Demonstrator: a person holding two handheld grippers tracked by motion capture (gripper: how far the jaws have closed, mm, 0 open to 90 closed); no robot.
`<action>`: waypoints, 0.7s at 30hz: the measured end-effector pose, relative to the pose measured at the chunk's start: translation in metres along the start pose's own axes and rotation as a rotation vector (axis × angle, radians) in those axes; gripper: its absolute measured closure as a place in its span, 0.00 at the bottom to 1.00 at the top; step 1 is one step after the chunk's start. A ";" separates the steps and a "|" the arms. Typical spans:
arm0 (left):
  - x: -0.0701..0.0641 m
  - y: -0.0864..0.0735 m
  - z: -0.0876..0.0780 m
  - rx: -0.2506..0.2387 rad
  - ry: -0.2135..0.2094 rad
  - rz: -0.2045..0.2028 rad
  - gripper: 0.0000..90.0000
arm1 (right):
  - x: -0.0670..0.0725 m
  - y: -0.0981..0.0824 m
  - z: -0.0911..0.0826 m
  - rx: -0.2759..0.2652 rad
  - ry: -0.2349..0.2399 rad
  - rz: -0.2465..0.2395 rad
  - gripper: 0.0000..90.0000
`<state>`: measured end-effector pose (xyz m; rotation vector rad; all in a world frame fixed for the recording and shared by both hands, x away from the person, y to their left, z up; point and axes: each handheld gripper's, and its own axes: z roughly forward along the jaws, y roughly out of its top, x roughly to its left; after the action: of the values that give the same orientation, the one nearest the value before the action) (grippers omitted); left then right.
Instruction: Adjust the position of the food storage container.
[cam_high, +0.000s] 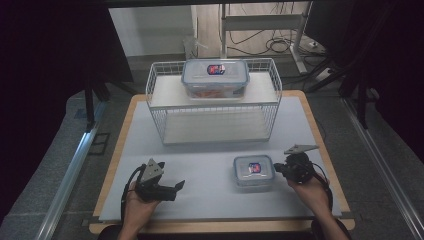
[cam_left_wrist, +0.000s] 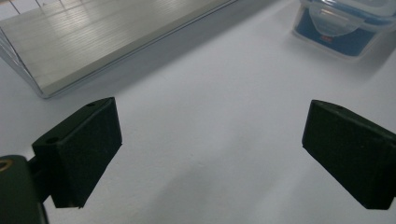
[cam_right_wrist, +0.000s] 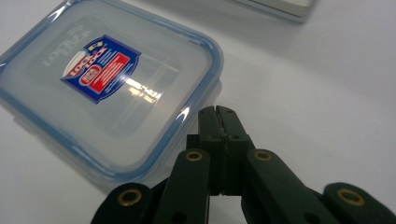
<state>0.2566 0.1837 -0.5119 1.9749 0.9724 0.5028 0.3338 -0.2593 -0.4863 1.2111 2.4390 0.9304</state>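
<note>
**Right tongs closed beside small box; left tongs spread over bare worktop**

While the left tongs (cam_high: 172, 189) rest near the front left of the worktop (cam_high: 210, 200), their two black pads stand wide apart with nothing between them; in the left gripper view (cam_left_wrist: 212, 154) bare white surface lies between the pads.

Right tongs (cam_right_wrist: 218, 122): pressed together, pad against pad, nothing pinched. In the right gripper view the tips sit just beside the near corner of the small box (cam_right_wrist: 107, 88), by its blue-rimmed clear lid; whether they touch the rim cannot be told. In the high view the right tongs (cam_high: 278, 169) sit at the right edge of the small box (cam_high: 253, 171), held by the right hand (cam_high: 311, 189).

Small box: flat on the worktop, front right of centre, lid on, blue and red label facing up.

Wire rack (cam_high: 215, 102) stands at the back of the worktop. A larger box (cam_high: 215, 78) with a like label sits on its top shelf, well apart from both tongs.
</note>
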 end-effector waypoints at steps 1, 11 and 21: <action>0.000 0.000 0.000 0.000 0.001 0.000 0.05 | 0.003 0.000 0.001 -0.003 0.008 -0.007 1.00; -0.002 0.001 0.002 0.002 -0.010 0.001 0.05 | 0.032 0.007 0.013 0.004 0.087 -0.050 1.00; -0.003 0.001 0.003 0.007 -0.022 -0.008 0.05 | 0.049 0.016 0.026 -0.010 0.134 -0.081 1.00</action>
<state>0.2570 0.1791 -0.5125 1.9781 0.9687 0.4725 0.3257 -0.2026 -0.4933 1.0690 2.5625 1.0303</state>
